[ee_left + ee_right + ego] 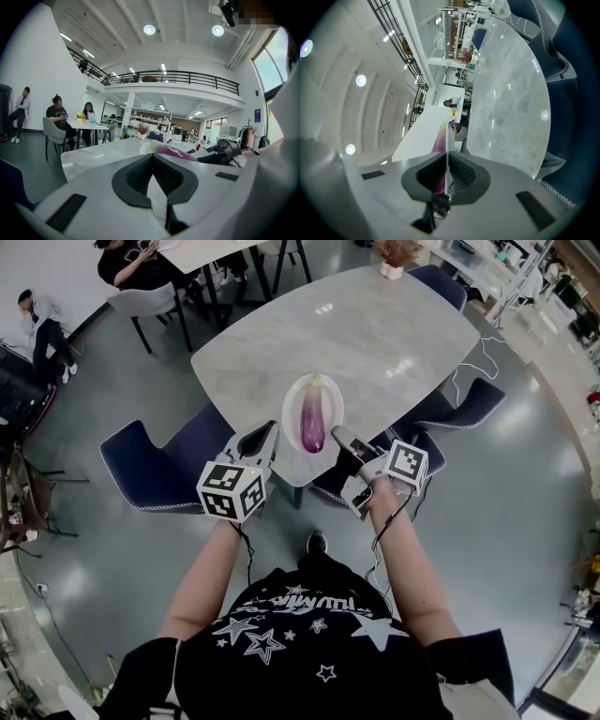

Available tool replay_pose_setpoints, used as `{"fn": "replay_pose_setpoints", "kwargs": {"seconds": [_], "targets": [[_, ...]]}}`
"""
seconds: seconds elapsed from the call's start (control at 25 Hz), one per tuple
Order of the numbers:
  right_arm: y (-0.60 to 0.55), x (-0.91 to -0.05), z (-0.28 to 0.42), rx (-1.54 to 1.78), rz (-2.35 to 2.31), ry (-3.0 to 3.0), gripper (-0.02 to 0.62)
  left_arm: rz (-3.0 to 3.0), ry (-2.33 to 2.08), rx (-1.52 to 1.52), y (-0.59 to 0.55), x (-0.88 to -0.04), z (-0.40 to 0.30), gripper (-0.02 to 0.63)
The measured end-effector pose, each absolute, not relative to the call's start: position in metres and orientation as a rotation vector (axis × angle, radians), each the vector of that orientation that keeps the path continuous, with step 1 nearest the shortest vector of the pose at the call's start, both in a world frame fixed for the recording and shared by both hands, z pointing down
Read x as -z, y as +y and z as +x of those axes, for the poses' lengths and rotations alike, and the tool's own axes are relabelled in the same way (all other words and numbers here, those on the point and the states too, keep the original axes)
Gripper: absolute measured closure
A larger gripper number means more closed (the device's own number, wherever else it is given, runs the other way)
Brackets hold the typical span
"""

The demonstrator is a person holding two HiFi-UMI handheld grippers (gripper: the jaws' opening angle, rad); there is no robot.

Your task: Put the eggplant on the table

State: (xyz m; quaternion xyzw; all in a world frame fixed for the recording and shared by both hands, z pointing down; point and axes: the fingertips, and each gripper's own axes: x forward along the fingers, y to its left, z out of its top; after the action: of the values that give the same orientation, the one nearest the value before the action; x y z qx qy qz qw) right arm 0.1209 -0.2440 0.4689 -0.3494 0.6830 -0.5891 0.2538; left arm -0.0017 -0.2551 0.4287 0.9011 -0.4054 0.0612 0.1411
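While the eggplant lies lengthwise on the plate at the near edge of the table, the right gripper pinches the plate's right rim, probably to steady it. The left gripper hangs just beside the plate's left edge with its jaws together on nothing, so it would have to open before lifting the eggplant off.

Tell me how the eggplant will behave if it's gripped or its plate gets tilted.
The eggplant would probably roll or slide, since it is rounded and lies loose on the smooth white plate. Its purple skin looks glossy, so jaws may slip, most likely toward the narrower stem end. It looks plump and firm, so it should keep its shape when lifted.
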Motion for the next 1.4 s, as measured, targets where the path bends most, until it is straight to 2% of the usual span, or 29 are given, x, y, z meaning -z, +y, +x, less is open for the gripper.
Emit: {"fn": "replay_pose_setpoints", "kwargs": {"seconds": [0.28, 0.84, 1.4], "targets": [[-0.273, -0.469, 0.142, 1.611, -0.903, 1.881, 0.574, 2.585, -1.221, -0.205, -0.275, -0.436, 0.017, 0.598], [-0.303, -0.478, 0.138, 1.643, -0.855, 1.916, 0.574, 2.535, -1.323, -0.199, -0.284, -0.440, 0.002, 0.598], [-0.374, -0.510, 0.124, 1.661, -0.943, 1.863, 0.574, 2.540, -1.227, -0.222, -0.379, -0.463, -0.008, 0.598]]}}
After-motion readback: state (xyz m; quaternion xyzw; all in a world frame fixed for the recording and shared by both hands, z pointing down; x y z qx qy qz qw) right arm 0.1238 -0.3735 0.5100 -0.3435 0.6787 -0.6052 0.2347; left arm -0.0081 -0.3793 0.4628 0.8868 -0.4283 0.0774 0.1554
